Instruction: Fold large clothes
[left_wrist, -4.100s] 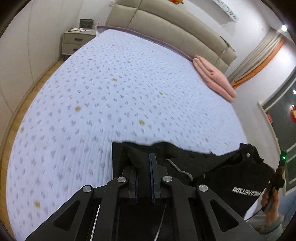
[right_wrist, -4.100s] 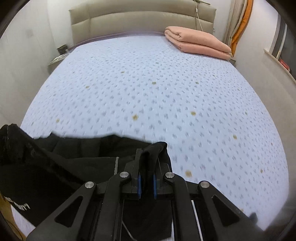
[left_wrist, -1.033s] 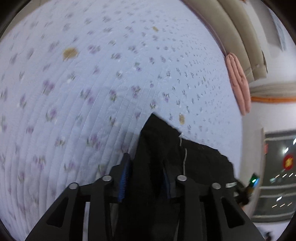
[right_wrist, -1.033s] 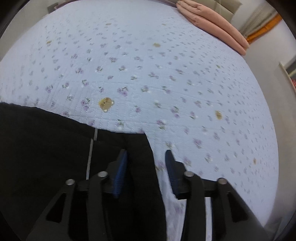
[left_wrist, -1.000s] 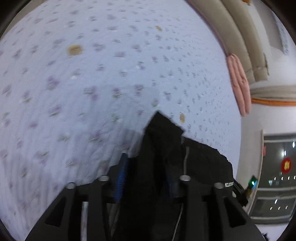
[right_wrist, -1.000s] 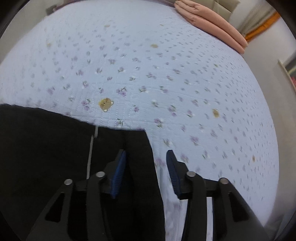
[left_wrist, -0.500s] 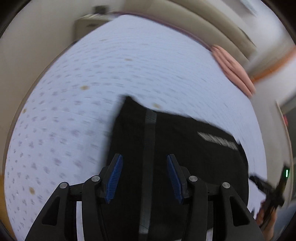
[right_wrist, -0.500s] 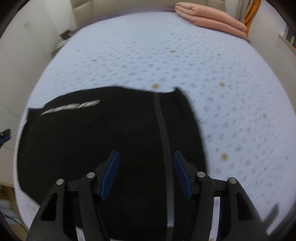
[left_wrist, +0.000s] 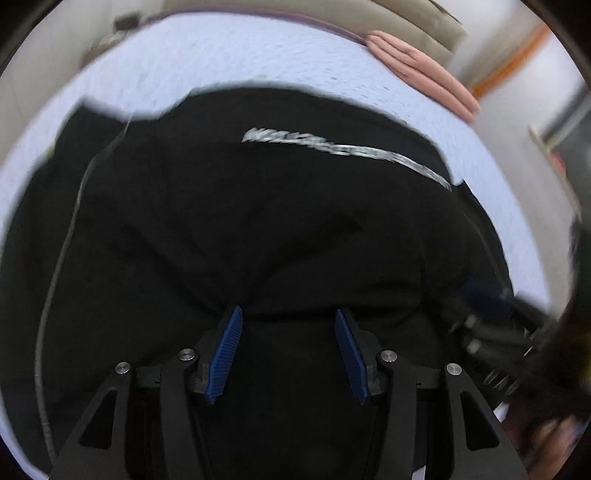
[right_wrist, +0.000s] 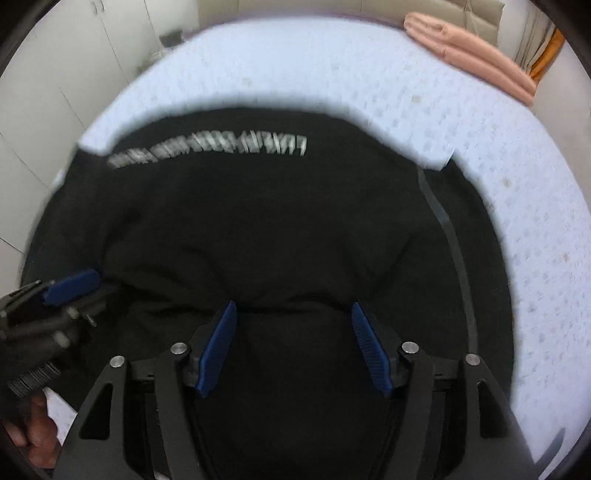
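Black garment now spread flat on the floral bedspread, both corners let go: left gripper and right gripper, jaws just widened and empty, hover above its near edge, suggesting lay-out is complete and folding can begin.

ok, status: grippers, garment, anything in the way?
Left gripper and right gripper open, jaws just widening. Black garment flat on bed. Nothing blocking.

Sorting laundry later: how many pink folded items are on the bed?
1 that I can make out: a pink folded blanket at the bed's far right corner, beyond the black garment. Blur may hide others.
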